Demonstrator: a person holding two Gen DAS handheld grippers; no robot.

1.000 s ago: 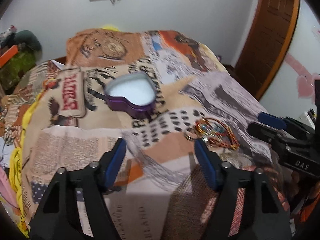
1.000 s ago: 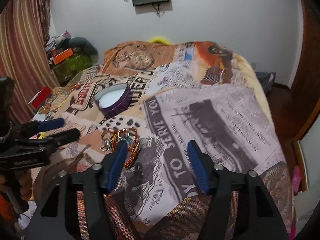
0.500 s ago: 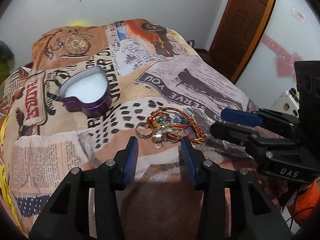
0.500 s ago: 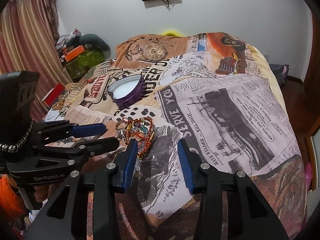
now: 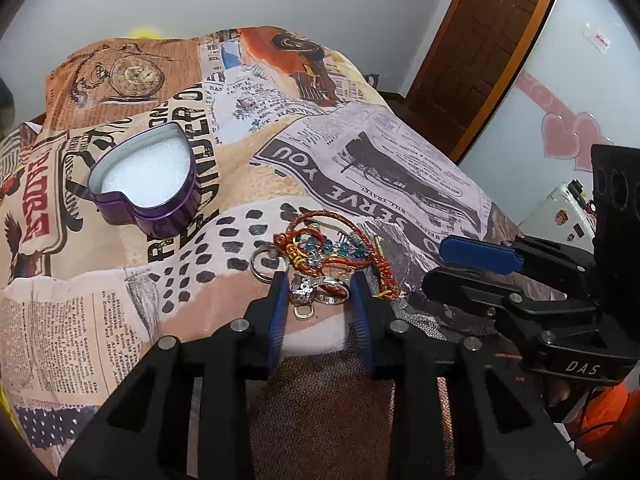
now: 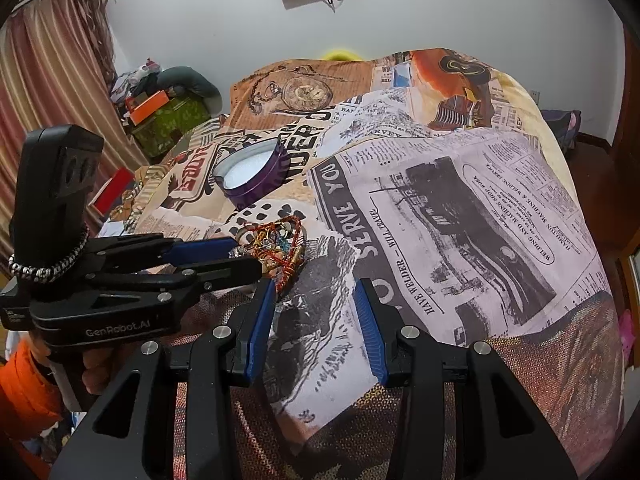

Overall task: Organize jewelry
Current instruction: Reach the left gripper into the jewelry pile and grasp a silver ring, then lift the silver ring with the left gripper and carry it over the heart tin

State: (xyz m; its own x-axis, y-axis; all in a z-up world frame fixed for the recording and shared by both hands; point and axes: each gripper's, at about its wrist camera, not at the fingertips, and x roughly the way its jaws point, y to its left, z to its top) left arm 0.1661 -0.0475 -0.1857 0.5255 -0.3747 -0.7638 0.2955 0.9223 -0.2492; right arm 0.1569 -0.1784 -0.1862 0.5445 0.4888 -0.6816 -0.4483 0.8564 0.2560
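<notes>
A pile of jewelry [image 5: 326, 258] lies on the bed cover [image 5: 392, 184] in the middle of the left wrist view. Red and gold cords, blue beads and silver rings are all tangled up. The pile is longer than it is wide, and it runs from left to right across that picture. A silver key ring [image 5: 266, 265] sticks out at its left end.

The left gripper [image 5: 320, 294] comes up from the bottom of the picture. Its jaws are closing, and some shiny silver rings [image 5: 316, 290] at the near edge of the pile sit between the blue pads [image 5: 278, 304]. I cannot tell if the pads are pressing on them yet.

A purple heart-shaped tin [image 5: 146, 184] sits open in the upper left, well apart from the pile. It is white inside. Its pointed tip faces the lower left of the frame.

The right gripper [image 6: 316, 316] is at the bottom of its own view. Its jaws are partly open with only bed cover between them. The pile is just beside its left pad [image 6: 262, 320].
</notes>
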